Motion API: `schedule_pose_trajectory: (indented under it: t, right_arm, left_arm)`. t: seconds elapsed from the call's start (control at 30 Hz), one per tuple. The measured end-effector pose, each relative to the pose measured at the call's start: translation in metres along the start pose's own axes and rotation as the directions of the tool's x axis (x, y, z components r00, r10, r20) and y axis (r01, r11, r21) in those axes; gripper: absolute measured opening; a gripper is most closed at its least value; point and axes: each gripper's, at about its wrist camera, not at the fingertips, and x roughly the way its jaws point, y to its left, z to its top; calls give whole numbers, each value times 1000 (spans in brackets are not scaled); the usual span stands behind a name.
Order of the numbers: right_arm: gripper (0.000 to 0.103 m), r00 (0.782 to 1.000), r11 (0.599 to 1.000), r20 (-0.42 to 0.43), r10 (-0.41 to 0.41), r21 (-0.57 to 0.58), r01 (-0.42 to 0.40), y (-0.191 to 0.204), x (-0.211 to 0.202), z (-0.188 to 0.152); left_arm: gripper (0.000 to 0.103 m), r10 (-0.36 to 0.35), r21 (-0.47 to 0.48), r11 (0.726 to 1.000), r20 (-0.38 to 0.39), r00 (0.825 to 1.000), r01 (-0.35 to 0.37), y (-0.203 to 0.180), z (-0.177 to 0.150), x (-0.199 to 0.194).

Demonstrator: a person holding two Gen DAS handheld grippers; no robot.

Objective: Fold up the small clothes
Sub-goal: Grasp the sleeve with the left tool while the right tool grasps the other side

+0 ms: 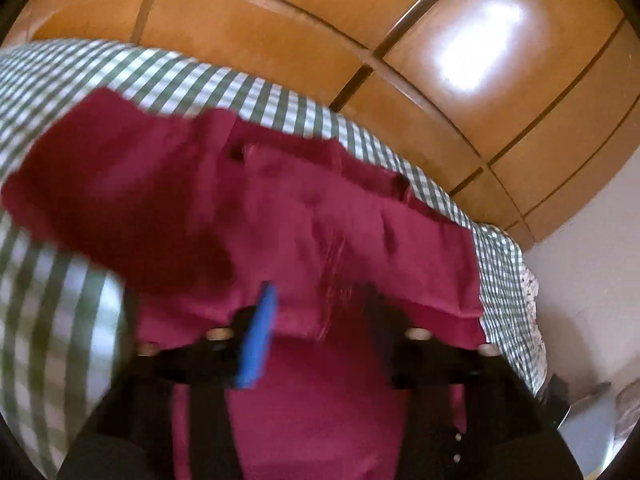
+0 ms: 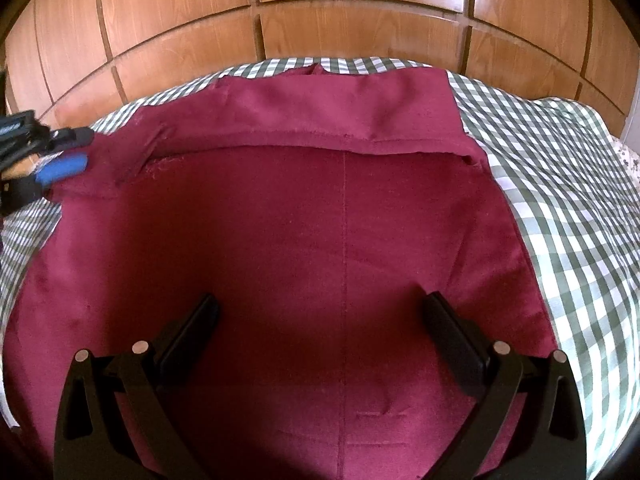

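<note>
I keep the right tool (image 2: 320,312) spread, low over the garment (image 2: 304,216) flat on the bed (image 2: 560,168). Left tool (image 2: 68,152), parted at the far-left fold, may drag that loose edge askew.

Both grippers, left (image 1: 316,312) and right (image 2: 320,316), gape.
</note>
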Motion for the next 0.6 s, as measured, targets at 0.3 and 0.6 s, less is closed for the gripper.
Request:
schedule_pose_trajectory:
  t: [0.3, 0.6]
  right_arm:
    - [77, 922, 918, -20, 386, 106, -382, 55, 1, 64]
    - [4, 909, 933, -209, 360, 63, -355, 147, 82, 126]
  left_arm:
    - [49, 209, -61, 977, 86, 974, -205, 47, -24, -61]
    - [66, 354, -155, 928, 88, 931, -338, 81, -28, -72]
